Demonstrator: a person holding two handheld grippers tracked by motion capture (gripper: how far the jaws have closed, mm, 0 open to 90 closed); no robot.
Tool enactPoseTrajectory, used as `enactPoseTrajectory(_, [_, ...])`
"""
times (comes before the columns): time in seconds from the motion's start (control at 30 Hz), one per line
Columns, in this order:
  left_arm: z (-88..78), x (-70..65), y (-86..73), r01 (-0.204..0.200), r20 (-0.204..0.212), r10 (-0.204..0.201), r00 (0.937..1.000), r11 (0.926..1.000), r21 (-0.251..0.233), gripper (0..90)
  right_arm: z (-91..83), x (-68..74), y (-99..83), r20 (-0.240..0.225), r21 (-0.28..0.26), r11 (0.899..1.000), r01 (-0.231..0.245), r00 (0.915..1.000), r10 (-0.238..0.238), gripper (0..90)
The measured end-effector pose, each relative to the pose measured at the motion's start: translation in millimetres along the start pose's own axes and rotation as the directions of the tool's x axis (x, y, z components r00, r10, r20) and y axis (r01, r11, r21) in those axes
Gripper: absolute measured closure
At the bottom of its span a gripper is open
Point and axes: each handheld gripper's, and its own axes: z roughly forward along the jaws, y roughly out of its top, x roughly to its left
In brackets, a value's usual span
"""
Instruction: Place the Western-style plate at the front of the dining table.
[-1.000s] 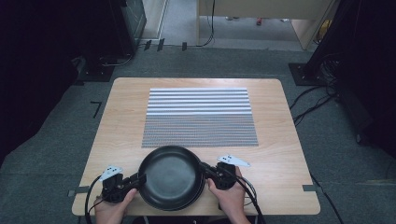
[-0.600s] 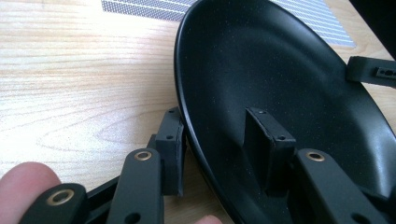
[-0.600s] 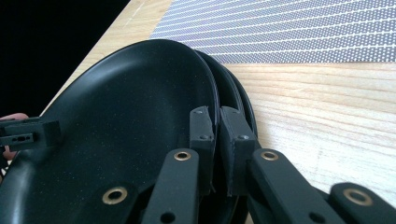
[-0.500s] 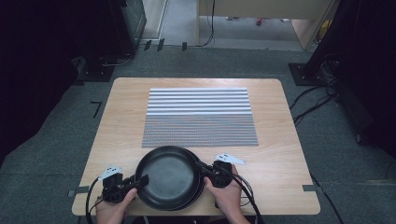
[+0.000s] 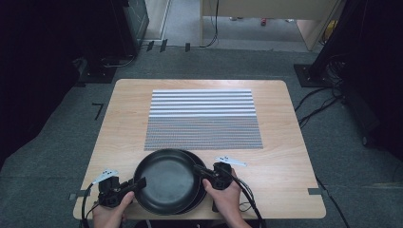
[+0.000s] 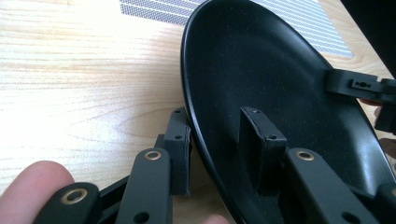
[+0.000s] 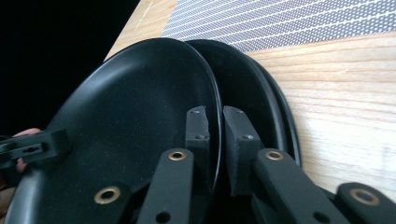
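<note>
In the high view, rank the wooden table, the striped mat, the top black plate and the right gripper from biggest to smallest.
1. wooden table
2. striped mat
3. top black plate
4. right gripper

None of these look alike in size. All sit at about table level, so nearness to the camera hardly skews the order.

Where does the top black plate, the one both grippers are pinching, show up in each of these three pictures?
High view: the top black plate lies at the table's near edge, between the left gripper and right gripper.
Left gripper view: it takes up the right half.
Right gripper view: it takes up the left half.
Shared landmark: the striped mat beyond the plate.
</note>
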Motion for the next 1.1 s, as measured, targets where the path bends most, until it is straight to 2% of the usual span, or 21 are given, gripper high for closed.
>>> enactPoseTrajectory(0.1, [-0.3, -0.3, -0.5, -0.004, -0.002, 0.004, 1.0, 1.0, 0.0, 65.3, 4.4, 1.4, -3.1, -0.001, -0.008, 1.0, -0.015, 0.9999, 0.015, 77.0])
enactPoseTrajectory(0.17, [-0.3, 1.6, -0.5, 0.005, 0.012, -0.005, 0.9999, 1.0, 0.001, 65.8, 5.3, 1.9, -4.0, -0.002, -0.014, 1.0, -0.012, 0.9999, 0.012, 77.3])
enactPoseTrajectory(0.23, [-0.4, 3.0, -0.2, 0.017, 0.022, -0.017, 0.9996, 0.9999, 0.0, 66.7, 5.2, -0.7, -2.7, -0.017, -0.006, 0.999, -0.04, 0.9991, 0.04, 79.4])
enactPoseTrajectory(0.3, [-0.9, 2.8, -0.2, 0.019, 0.023, -0.019, 0.9996, 0.9998, -0.001, 68.1, 4.1, -7.5, -0.9, -0.064, 0.011, 0.99, -0.137, 0.9884, 0.138, 82.3])
enactPoseTrajectory(0.4, [-3.4, 2.4, 0.2, 0.038, 0.026, -0.038, 0.9989, 0.9993, -0.006, 69.7, 3.8, -8.8, -1.4, -0.077, 0.009, 0.99, -0.144, 0.9865, 0.144, 82.7])
enactPoseTrajectory(0.43, [-4.3, 1.8, 0.3, 0.04, 0.023, -0.04, 0.9989, 0.9991, -0.012, 70.4, 3.7, -10.1, -1.7, -0.087, 0.01, 0.987, -0.158, 0.9836, 0.158, 83.2])
enactPoseTrajectory(0.47, [-4.8, 1.4, 0.4, 0.041, 0.022, -0.041, 0.9989, 0.999, -0.015, 71.0, 2.7, -12.5, -2.6, -0.111, 0.019, 0.98, -0.199, 0.9736, 0.2, 83.9])
enactPoseTrajectory(0.5, [-5.0, 1.3, 0.7, 0.046, 0.024, -0.046, 0.9987, 0.9987, -0.019, 71.0, 2.7, -12.5, -2.6, -0.111, 0.019, 0.98, -0.199, 0.9736, 0.2, 83.9])
enactPoseTrajectory(0.53, [-5.3, 1.8, 1.2, 0.054, 0.033, -0.054, 0.998, 0.9983, -0.023, 71.9, 1.5, -14.1, -3.4, -0.124, 0.024, 0.975, -0.222, 0.9667, 0.224, 84.3])
enactPoseTrajectory(0.57, [-5.3, 1.8, 1.2, 0.054, 0.033, -0.054, 0.998, 0.9983, -0.023, 72.2, 1.5, -14.1, -3.4, -0.124, 0.024, 0.975, -0.222, 0.9667, 0.224, 84.3])
enactPoseTrajectory(0.63, [-4.9, 2.5, 1.6, 0.06, 0.039, -0.059, 0.9975, 0.998, -0.02, 72.3, 0.3, -15.3, -3.4, -0.136, 0.03, 0.97, -0.243, 0.96, 0.245, 84.7])
enactPoseTrajectory(0.7, [-4.6, 2.6, 2.2, 0.063, 0.043, -0.062, 0.9971, 0.9978, -0.019, 72.3, -0.9, -15.5, -3.1, -0.139, 0.031, 0.967, -0.253, 0.9571, 0.254, 84.9])
enactPoseTrajectory(0.77, [-4.7, 2.3, 3.1, 0.065, 0.047, -0.064, 0.9969, 0.9976, -0.025, 72.6, -2.4, -15.3, -2.6, -0.145, 0.026, 0.968, -0.251, 0.9569, 0.252, 85.0])
enactPoseTrajectory(0.87, [-5.1, 1.3, 6.6, 0.065, 0.05, -0.064, 0.9967, 0.9974, -0.03, 73.1, -6.8, -10.6, -0.2, -0.139, 0.012, 0.975, -0.223, 0.965, 0.223, 84.7])
enactPoseTrajectory(1.0, [-4.5, 0.1, 10.5, 0.071, 0.058, -0.069, 0.9959, 0.9969, -0.034, 73.4, -10.1, -7.8, 3.1, -0.133, 0.003, 0.979, -0.204, 0.9703, 0.202, 84.7])
enactPoseTrajectory(1.1, [-3.1, -4.1, 16.0, 0.066, 0.065, -0.064, 0.9958, 0.997, -0.039, 73.5, -14.0, -7.8, 8.7, -0.133, -0.003, 0.979, -0.205, 0.9701, 0.203, 84.7])
